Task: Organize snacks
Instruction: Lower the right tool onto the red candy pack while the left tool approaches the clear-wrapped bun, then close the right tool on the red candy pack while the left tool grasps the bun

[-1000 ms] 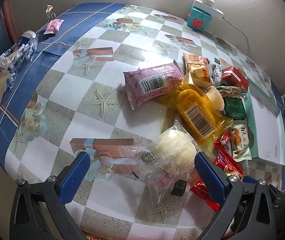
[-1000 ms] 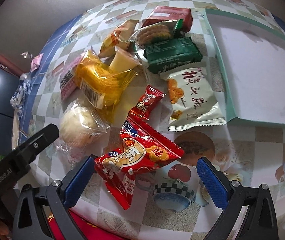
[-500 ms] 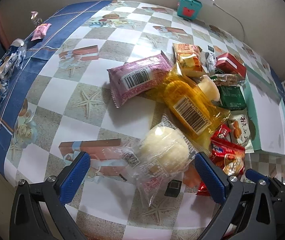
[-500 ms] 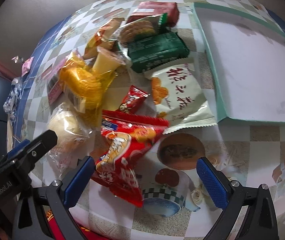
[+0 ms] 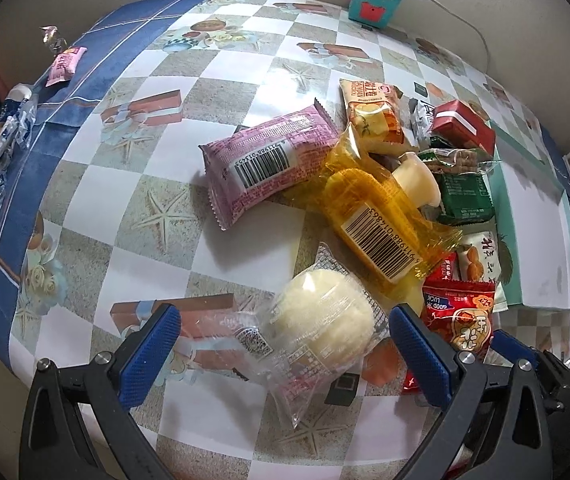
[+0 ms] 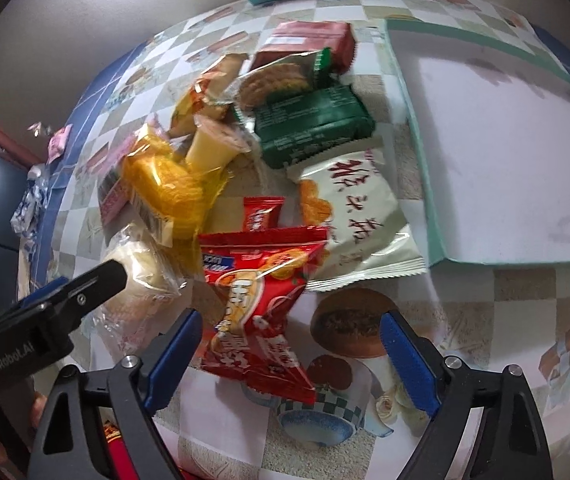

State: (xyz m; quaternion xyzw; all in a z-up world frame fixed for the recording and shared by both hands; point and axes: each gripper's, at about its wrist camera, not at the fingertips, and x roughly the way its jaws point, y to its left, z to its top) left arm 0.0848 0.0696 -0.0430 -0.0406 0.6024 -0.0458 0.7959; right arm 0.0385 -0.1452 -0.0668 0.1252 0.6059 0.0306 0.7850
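The right gripper (image 6: 289,344) has just been closing, its jaws still apart around a red snack bag (image 6: 259,312) whose lower corner hangs blurred, and I cannot tell whether the pads touch it. The left gripper (image 5: 281,344) stands open around a clear-wrapped bun (image 5: 321,326) on the table (image 5: 97,216), half hidden behind that gripper in the right view. Only the left view shows the pink packet's (image 5: 269,164) barcode; farther off, the teal tray (image 6: 497,152) shows fully only in the right view.

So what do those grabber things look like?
Each gripper, left and right, is a black plastic frame with silver screws. The two fingers wear blue bumpy pads. White lettering runs along the side of the left one. No sleeves or cables show.
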